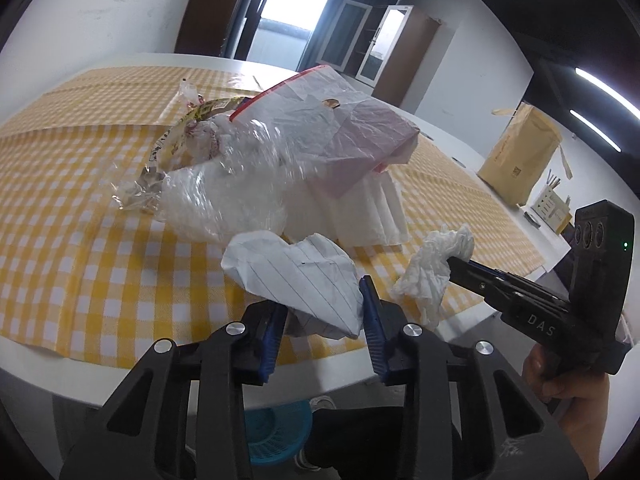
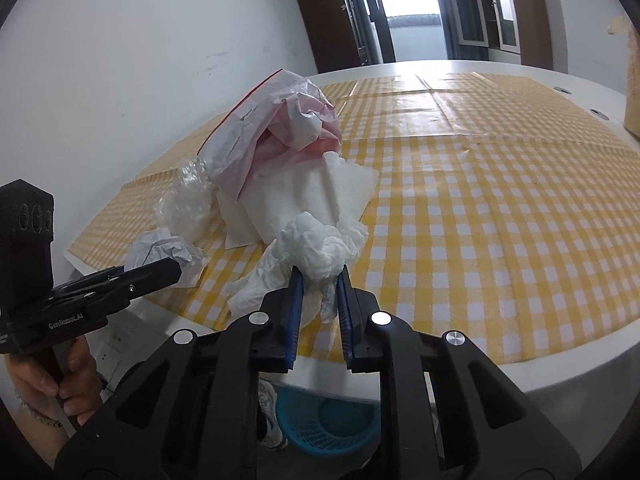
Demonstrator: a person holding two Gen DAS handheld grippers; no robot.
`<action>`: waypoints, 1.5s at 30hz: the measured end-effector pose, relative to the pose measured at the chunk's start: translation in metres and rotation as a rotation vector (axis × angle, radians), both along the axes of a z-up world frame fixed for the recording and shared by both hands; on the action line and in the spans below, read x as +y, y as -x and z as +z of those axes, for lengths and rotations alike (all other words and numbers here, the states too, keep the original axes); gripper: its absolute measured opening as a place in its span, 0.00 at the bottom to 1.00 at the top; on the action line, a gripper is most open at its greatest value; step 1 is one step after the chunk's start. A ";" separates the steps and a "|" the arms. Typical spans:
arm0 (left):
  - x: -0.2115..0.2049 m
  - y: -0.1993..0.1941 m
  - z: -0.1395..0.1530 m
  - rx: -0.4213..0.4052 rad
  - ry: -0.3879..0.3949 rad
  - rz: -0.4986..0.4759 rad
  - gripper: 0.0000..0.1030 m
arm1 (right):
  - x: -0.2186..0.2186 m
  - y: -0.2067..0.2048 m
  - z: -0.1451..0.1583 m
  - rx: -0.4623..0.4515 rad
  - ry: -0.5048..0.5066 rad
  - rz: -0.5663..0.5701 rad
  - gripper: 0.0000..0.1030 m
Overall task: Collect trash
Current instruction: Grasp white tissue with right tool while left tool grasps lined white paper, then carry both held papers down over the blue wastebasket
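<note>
Both tools have trash in them right now. The left tool (image 1: 326,312) is clenched on a crumpled sheet of lined paper (image 1: 296,276), blue pads pressing on it from both sides. The right tool (image 2: 320,280) is clamped on a wad of white tissue (image 2: 316,248); the wad bulges out above the pads, and a loose tail of it trails down onto the yellow checked cloth (image 2: 480,208).

Using the big trash pile (image 1: 280,160) as the reference point: it's a zip bag with a red strip on top, bubble wrap and a clear wrapper on its left side, and folded white paper towels underneath. The lined paper sits just in front of that pile at the near edge of the desk (image 1: 240,62). The tissue wad is to the right of the pile in the left wrist view, also close to the near edge, and the two tools are side by side there.

Well off to the right of the pile, past the cloth, there's a tan padded envelope (image 1: 520,156) standing up. Below the desk edge, in front of the pile, a blue plastic basket (image 2: 328,420) sits on the floor. You can see a hand (image 2: 52,384) gripping the left tool's handle from the right wrist view.
</note>
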State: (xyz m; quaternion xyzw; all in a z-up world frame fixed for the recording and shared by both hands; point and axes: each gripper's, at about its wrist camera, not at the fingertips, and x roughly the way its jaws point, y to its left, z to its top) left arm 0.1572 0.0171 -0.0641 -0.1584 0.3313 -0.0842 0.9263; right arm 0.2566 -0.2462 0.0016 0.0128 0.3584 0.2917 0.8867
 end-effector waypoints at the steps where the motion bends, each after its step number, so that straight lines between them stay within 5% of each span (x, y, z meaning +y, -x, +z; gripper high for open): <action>1: 0.000 0.003 0.000 -0.003 0.000 -0.002 0.34 | -0.001 0.003 0.001 -0.003 0.000 -0.001 0.15; 26: 0.006 0.086 0.005 -0.021 -0.025 -0.014 0.33 | -0.002 0.098 0.000 -0.032 0.017 0.036 0.15; 45: 0.007 0.108 -0.074 0.139 -0.005 -0.053 0.33 | 0.021 0.135 -0.098 0.142 0.133 0.091 0.15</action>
